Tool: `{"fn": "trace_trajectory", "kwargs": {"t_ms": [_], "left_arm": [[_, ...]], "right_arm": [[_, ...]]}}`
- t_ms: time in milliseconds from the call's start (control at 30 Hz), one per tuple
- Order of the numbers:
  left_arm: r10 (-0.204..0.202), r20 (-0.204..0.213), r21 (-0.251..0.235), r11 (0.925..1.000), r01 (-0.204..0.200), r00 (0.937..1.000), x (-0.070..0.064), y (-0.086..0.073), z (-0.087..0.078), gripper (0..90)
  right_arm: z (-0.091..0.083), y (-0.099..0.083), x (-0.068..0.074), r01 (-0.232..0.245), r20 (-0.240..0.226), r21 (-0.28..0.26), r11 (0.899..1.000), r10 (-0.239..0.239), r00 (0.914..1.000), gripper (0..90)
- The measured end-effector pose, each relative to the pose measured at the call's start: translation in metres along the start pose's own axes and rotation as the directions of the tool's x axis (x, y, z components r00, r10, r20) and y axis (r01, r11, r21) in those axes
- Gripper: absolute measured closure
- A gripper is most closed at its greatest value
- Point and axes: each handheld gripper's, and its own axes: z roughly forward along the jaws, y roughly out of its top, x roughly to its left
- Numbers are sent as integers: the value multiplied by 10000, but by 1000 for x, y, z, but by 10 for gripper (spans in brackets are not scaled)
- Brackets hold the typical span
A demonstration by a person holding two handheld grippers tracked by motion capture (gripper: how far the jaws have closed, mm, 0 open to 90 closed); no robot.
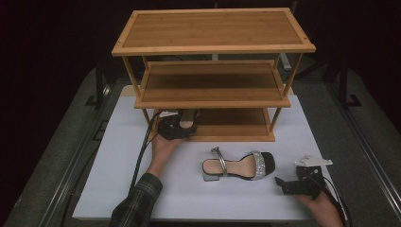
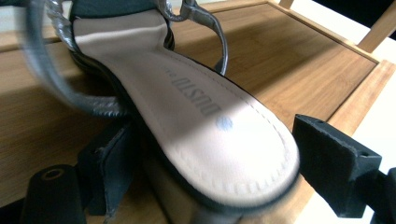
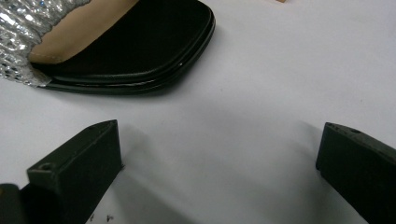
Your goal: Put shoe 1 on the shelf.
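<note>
White table (image 1: pixel 142 189), two sandals (image 1: pixel 239 165) (one shelved (image 2: pixel 196 121))

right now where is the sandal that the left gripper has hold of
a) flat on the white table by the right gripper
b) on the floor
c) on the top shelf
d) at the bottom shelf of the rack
d: the left gripper has its jaws on either side of the heel end of a sandal at the wooden bottom shelf of the rack.

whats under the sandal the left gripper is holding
The beige-insole strappy sandal sits between the left hand-held gripper jaws, over the bamboo rack's bottom shelf. Bare wood shows around it; whether the heel touches the shelf is hidden by the sole.
</note>
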Motion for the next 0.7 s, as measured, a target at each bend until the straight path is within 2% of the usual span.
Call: {"fn": "trace_trajectory", "kwargs": {"t_ms": [33, 67, 133, 167, 233, 267, 300, 367, 400, 700], "left_arm": [[-57, -16, 15, 10000, 57, 10000, 0, -1, -4, 173], [-353, 92, 105, 9993, 352, 9993, -2, -3, -7, 173], [81, -173, 122, 9999, -79, 9998, 0, -7, -17, 205], [102, -21, 116, 9999, -102, 9999, 2, -10, -24, 265], [189, 0, 105, 9998, -189, 9998, 2, -11, -27, 345], [221, 114, 70, 9997, -222, 9997, 1, -12, -30, 345], [375, 172, 19, 9993, -375, 9992, 2, -13, -32, 395], [491, 341, -31, 9988, -490, 9982, 1, -13, -33, 466], [576, 281, -70, 9983, -575, 9979, -1, -13, -32, 486], [510, 474, -152, 9986, -504, 9976, -15, -11, -23, 529]], "right_arm": [[0, 0, 0, -4, -2, -6, 10000, 4, 10000, 0], [0, 0, 0, -1, 1, -10, 10000, 1, 10000, 0], [0, 0, 0, 5, 3, -13, 10000, -5, 10000, 0], [0, 0, 0, 9, 6, -18, 10000, -9, 10000, 0], [0, 0, 0, 13, 9, -18, 10000, -13, 10000, 0], [0, 0, 0, 13, 9, -18, 10000, -13, 10000, 0], [0, 0, 0, 6, 8, -18, 10000, -6, 10000, 0], [0, 0, 0, 4, 8, -15, 10000, -4, 10000, 0], [0, 0, 0, 9, 9, -16, 10000, -9, 10000, 0], [0, 0, 0, 2, 8, -16, 10000, -2, 10000, 0]]}}
